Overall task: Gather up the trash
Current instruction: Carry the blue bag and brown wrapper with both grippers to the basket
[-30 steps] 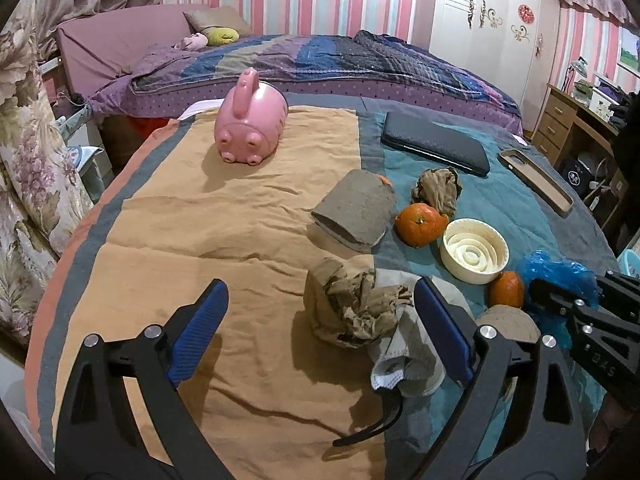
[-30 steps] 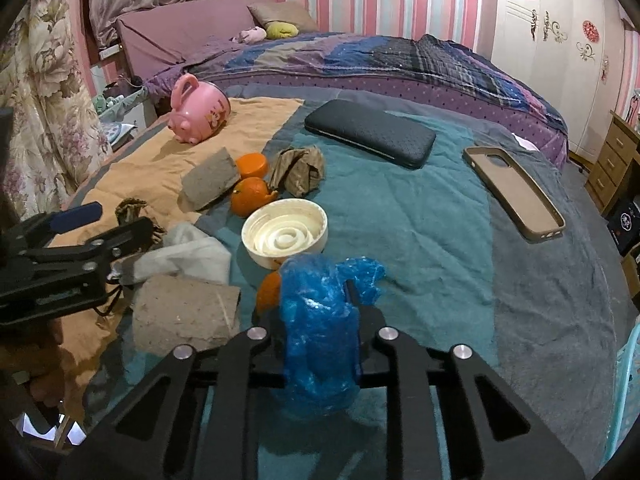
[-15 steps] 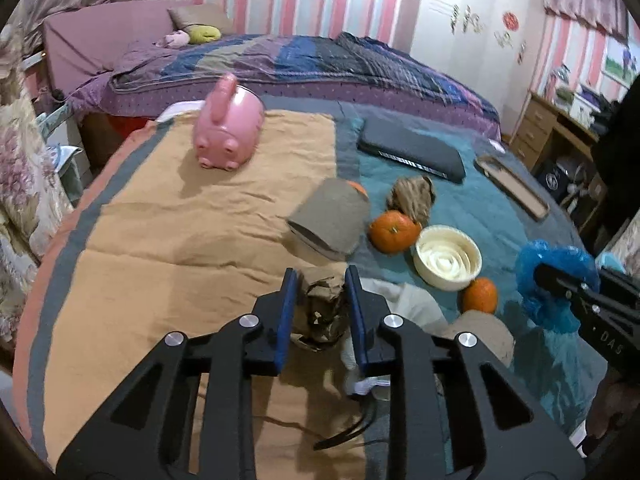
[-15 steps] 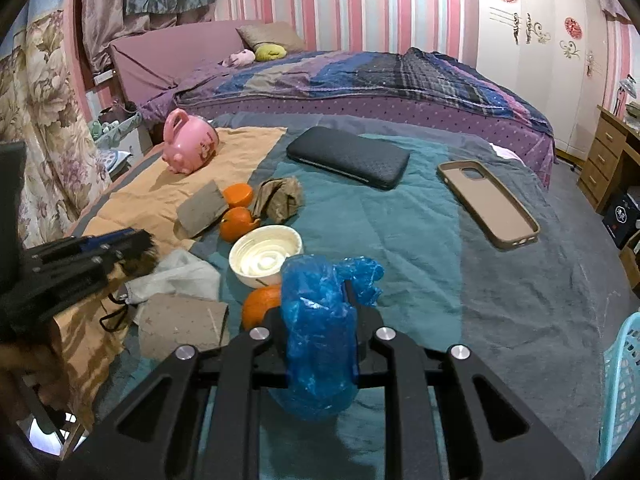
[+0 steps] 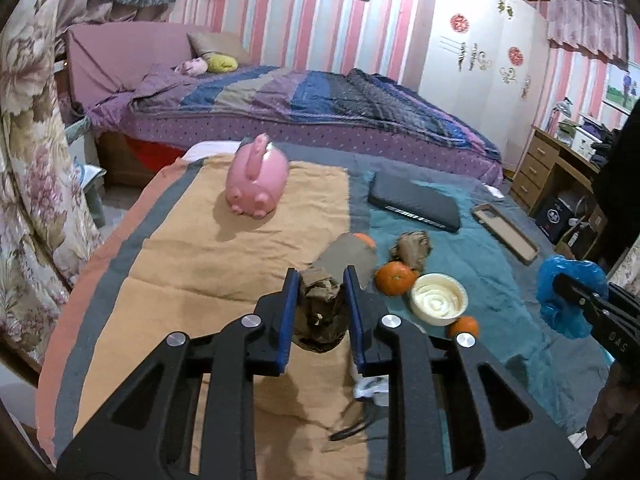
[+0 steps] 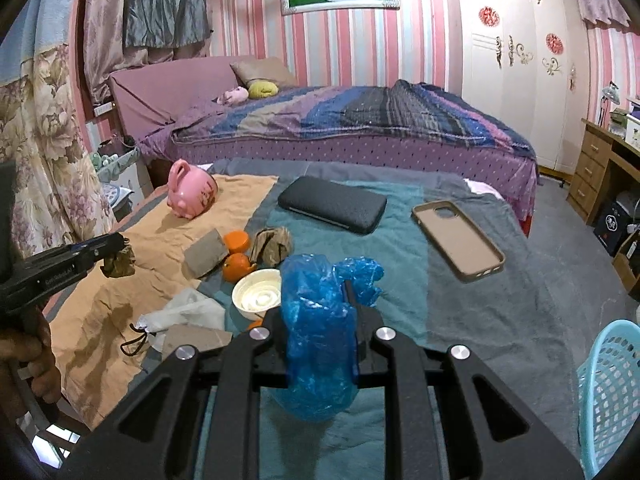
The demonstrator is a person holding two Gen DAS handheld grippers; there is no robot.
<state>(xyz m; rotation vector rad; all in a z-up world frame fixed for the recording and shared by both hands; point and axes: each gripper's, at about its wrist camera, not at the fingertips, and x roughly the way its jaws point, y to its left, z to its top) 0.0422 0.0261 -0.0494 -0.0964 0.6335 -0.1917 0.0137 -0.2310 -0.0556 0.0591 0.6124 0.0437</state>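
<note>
My left gripper point(image 5: 320, 280) is shut on a crumpled brown paper wad point(image 5: 322, 312) and holds it above the orange cloth; the wad also shows in the right wrist view point(image 6: 120, 262). My right gripper point(image 6: 318, 292) is shut on a crumpled blue plastic bag point(image 6: 320, 336), held above the teal cloth; the bag also shows in the left wrist view point(image 5: 568, 296). A second brown paper wad point(image 6: 274, 244) lies on the table beside oranges point(image 6: 236, 266). A light blue mesh basket point(image 6: 612, 392) stands at the lower right.
On the table are a pink piggy bank point(image 5: 258, 184), a black case point(image 6: 332, 204), a phone case point(image 6: 458, 240), a white round lid point(image 6: 258, 294), cardboard pieces point(image 6: 206, 254), and a grey cloth with a cord point(image 6: 184, 314). A bed lies behind.
My left gripper closed on the brown paper wad and lifted it off the cloth. My right gripper rose and drew back with the blue bag; the basket came into view.
</note>
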